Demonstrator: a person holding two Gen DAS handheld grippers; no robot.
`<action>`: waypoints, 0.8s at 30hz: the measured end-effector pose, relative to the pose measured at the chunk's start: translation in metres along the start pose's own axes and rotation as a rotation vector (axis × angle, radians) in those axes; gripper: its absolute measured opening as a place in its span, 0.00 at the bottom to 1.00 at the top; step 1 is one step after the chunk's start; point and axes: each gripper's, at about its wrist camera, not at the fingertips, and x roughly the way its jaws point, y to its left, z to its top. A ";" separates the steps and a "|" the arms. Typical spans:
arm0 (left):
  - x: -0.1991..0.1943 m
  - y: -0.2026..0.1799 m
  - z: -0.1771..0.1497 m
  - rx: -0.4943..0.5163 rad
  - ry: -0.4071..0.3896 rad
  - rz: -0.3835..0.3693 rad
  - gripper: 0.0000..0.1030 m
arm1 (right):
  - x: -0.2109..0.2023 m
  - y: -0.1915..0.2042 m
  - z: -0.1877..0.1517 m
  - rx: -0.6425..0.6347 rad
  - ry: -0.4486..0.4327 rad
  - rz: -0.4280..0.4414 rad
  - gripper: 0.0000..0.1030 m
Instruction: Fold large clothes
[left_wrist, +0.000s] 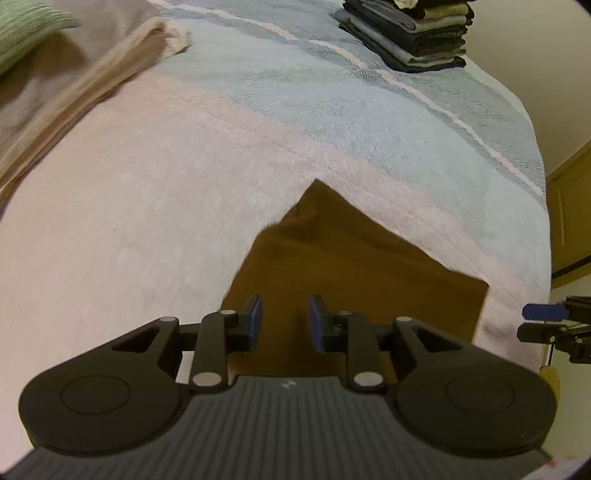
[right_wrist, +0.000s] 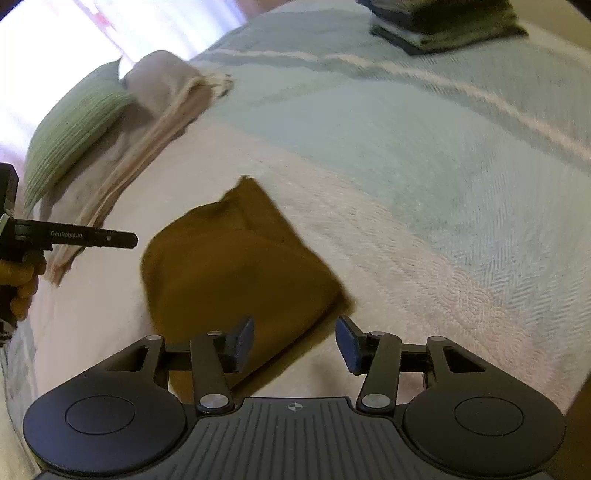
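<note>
Item: brown garment (right_wrist: 236, 273), folded into a compact square, lying on the bedspread (right_wrist: 424, 192) | Left gripper (left_wrist: 285, 320): jaws apart, empty | Right gripper (right_wrist: 295, 341): jaws wide, empty | Step: fold apparently finished, piece released | Next: probably carry it to the stack of folded clothes (left_wrist: 410, 35)

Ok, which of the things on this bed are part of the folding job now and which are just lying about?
In the job:
- folded brown garment
- left gripper, open
- right gripper, open
- stack of folded clothes, probably finished pieces

Lying about:
- green pillow
- beige cloth
- bedspread
</note>
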 end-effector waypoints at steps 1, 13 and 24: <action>-0.008 -0.003 -0.009 -0.004 0.003 0.003 0.23 | -0.004 0.009 -0.002 -0.011 -0.004 -0.002 0.45; -0.117 -0.024 -0.104 0.067 -0.018 0.088 0.33 | -0.069 0.117 -0.062 -0.123 0.014 -0.104 0.47; -0.147 -0.031 -0.146 0.098 -0.050 0.042 0.34 | -0.092 0.158 -0.092 -0.168 -0.004 -0.142 0.47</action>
